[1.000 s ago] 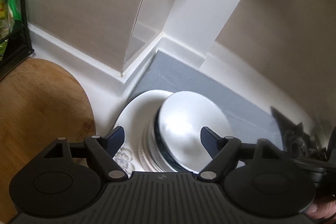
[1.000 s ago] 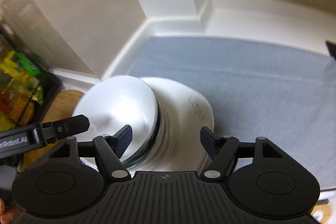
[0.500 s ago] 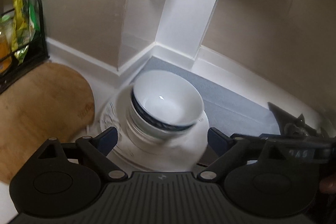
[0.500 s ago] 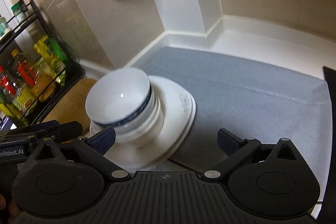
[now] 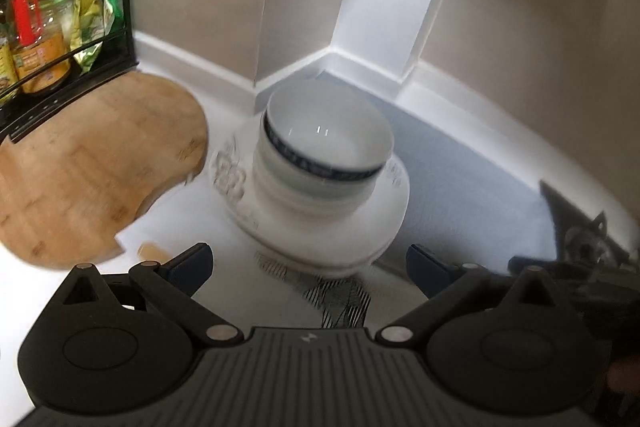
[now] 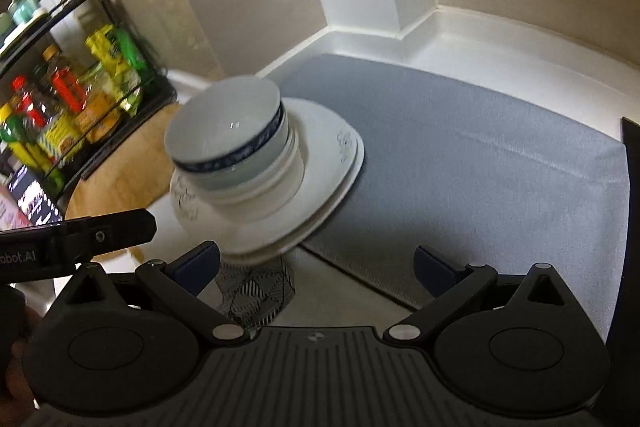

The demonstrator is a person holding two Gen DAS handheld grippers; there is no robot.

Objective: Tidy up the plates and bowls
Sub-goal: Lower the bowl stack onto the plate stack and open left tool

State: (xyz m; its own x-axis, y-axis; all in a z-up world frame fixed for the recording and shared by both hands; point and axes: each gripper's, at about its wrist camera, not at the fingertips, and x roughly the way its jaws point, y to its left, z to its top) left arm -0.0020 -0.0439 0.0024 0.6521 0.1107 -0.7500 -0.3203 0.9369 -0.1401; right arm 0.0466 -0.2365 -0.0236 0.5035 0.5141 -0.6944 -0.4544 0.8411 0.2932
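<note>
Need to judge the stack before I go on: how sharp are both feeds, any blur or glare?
Left wrist: cutting board and plates smeared by motion; small glints inside the top bowl. Right wrist: bowl and spice rack blurred, grey mat sharper; fisheye bends walls in both.

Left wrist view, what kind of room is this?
Most likely a home kitchen counter: stacked bowls on plates, a wooden cutting board beside them, and a black rack of bottles and packets against the wall.

I see white bowls nested upright, the top one blue-banded, on stacked white plates at the grey mat's left edge.
</note>
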